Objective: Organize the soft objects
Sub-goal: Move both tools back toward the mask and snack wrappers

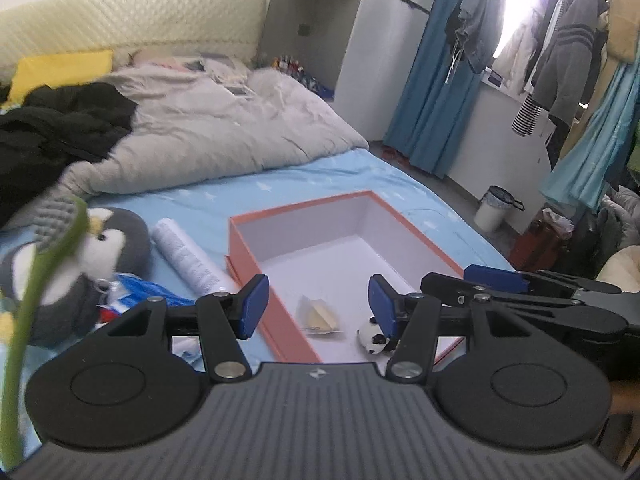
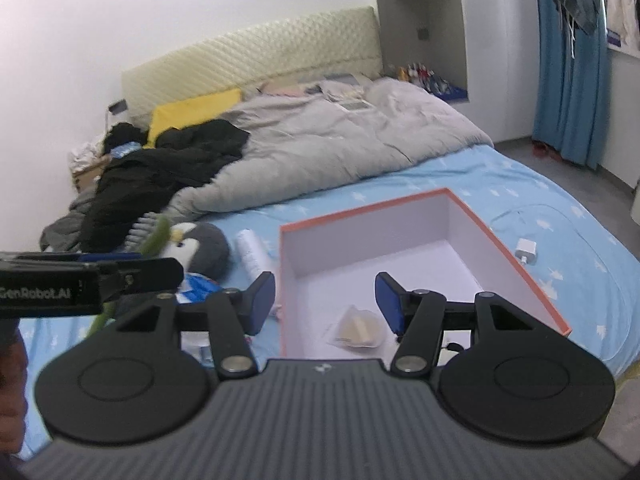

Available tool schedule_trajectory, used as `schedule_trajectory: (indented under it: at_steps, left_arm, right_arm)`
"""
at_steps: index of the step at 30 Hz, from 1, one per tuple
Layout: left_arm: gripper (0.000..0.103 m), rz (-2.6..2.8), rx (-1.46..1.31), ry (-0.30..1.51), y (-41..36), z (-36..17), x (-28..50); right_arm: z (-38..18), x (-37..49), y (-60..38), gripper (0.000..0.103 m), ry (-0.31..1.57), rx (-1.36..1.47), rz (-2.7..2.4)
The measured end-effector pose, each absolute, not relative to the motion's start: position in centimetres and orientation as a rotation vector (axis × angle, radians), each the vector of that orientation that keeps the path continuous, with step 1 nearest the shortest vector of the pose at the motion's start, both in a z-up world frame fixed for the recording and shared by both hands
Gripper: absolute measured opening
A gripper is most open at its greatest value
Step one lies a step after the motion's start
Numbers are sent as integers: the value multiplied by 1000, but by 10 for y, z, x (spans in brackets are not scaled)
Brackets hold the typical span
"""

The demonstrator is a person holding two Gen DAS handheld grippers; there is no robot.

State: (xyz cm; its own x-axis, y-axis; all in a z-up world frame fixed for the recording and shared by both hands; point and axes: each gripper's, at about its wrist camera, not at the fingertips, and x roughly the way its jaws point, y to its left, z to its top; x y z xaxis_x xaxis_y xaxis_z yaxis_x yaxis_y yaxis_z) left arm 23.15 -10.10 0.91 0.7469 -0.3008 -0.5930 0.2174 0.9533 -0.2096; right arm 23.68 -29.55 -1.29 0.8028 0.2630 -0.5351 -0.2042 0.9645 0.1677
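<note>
On the blue bed, a fluffy grey-and-white penguin plush (image 1: 96,256) lies left of the orange box (image 1: 416,236); both claws, left (image 1: 318,300) and right (image 2: 325,300), gape, holding nothing.

left gripper (image 1: 316,304) jaws spread wide over orange box (image 1: 248,248) on blue bedsheet (image 1: 320,176), small panda plush (image 1: 374,338) and wrapped packet (image 1: 320,316) inside box, penguin plush (image 1: 102,252) and white roll (image 1: 186,258) left of box, right gripper (image 1: 496,276) at right edge

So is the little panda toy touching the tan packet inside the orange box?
Apart. In the left wrist view, the panda toy lies right of the tan packet on the orange box's white floor, with a bare strip visible between them.
</note>
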Motion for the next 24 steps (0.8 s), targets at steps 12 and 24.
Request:
schedule_trajectory:
  at_steps: [12,24]
  left_arm:
    - [65,-142,-110,646,-50,1,152]
    - [65,-56,-178,680,-8,-25,102]
  right_arm:
    - [-17,181,-264,60,543,92,355]
    - [-36,148,-230,60,557,74,393]
